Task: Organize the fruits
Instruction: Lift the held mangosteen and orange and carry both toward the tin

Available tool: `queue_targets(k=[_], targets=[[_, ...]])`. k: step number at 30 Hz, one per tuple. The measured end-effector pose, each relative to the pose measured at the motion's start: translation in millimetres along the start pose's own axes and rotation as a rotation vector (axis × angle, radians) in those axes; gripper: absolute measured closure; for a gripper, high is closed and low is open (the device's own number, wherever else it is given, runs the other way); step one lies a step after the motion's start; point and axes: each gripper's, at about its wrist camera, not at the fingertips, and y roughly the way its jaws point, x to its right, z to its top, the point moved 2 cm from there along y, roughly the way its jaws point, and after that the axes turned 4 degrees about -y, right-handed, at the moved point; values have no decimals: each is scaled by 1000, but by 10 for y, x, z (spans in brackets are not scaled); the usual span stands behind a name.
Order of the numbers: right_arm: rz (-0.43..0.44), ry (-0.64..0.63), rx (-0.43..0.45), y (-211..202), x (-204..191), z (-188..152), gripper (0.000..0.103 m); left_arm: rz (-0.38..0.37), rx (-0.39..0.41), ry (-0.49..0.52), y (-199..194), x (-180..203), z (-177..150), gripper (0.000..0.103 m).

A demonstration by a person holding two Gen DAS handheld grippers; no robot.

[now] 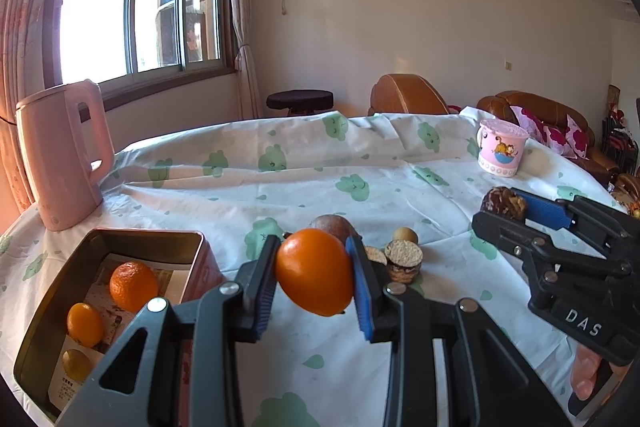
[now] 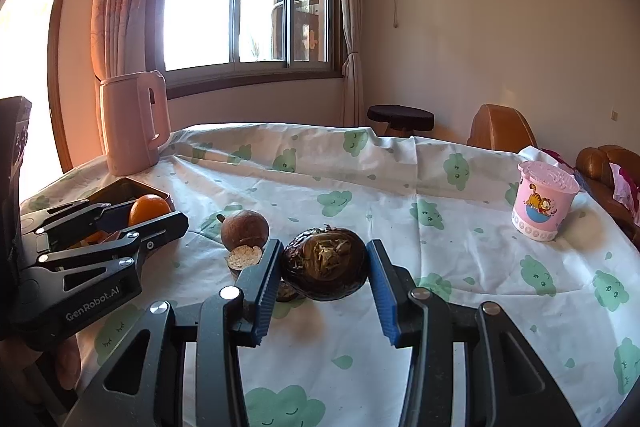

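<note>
Two oranges [image 1: 133, 286] in tin [image 1: 48, 311]; left hand-held gripper [image 1: 314, 281] clamps third orange [image 1: 314, 273], right hand-held gripper [image 2: 325, 269] clamps dark fruit [image 2: 325, 265]; kettle [image 1: 60, 155], mug [image 1: 502, 147] behind.

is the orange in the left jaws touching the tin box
Apart. The left wrist view shows the orange held up in the left gripper, with tablecloth visible between it and the tin box.

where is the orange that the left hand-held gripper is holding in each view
Left wrist view: the orange sits low in the centre, clamped between the blue pads of the left hand-held gripper, just right of the metal tin.
Right wrist view: the same orange is at the left edge, part hidden behind that gripper's black fingers.
Shared landmark: the pink kettle stands beyond the tin in both.
</note>
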Motion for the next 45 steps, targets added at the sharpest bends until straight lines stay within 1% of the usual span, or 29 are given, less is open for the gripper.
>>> queue_targets(k=[10, 31, 38, 40, 45], targets=[[-6, -6, 23, -47, -9, 5, 58, 4, 27, -10, -56, -20, 0, 68], [-34, -22, 77, -148, -38, 11, 58, 37, 106, -29, -204, -49, -2, 68], [-55, -53, 81, -161, -110, 18, 58, 38, 98, -39, -238, -83, -18, 68], [-44, -60, 75, -149, -150, 24, 58, 39, 91, -48, -264, -123, -31, 68], [18, -62, 64, -107, -326, 54, 58, 56, 78, -63, -365, -276, -84, 68]])
